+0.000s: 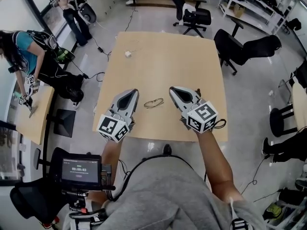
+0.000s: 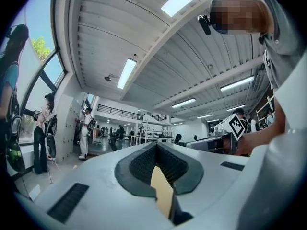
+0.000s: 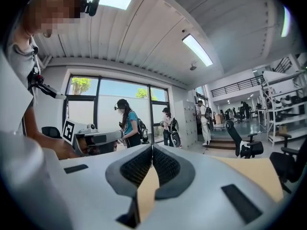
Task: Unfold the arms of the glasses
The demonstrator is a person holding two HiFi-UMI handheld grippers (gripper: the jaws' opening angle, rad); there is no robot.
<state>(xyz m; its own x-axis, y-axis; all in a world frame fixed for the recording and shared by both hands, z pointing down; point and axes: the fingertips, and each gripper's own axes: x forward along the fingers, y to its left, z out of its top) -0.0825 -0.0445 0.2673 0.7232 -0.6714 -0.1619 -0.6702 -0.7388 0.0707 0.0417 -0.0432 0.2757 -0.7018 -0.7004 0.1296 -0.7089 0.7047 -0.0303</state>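
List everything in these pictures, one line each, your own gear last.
table: one, light wood, centre of the head view
glasses: one pair, thin dark frame, on the table between the grippers, touched by neither
small object: one, white, near the table's far left edge
office chairs: two, black, on the floor beyond the table's far right
side table: one, light wood, far left
person: one, teal top, at the side table
screen: one, dark, lower left
left gripper: one, grey, shut, left of the glasses
right gripper: one, grey, shut, right of the glasses

glasses (image 1: 153,102) 1 | left tool (image 1: 131,92) + right tool (image 1: 173,89) 2 | table (image 1: 163,61) 1 | white object (image 1: 128,54) 1
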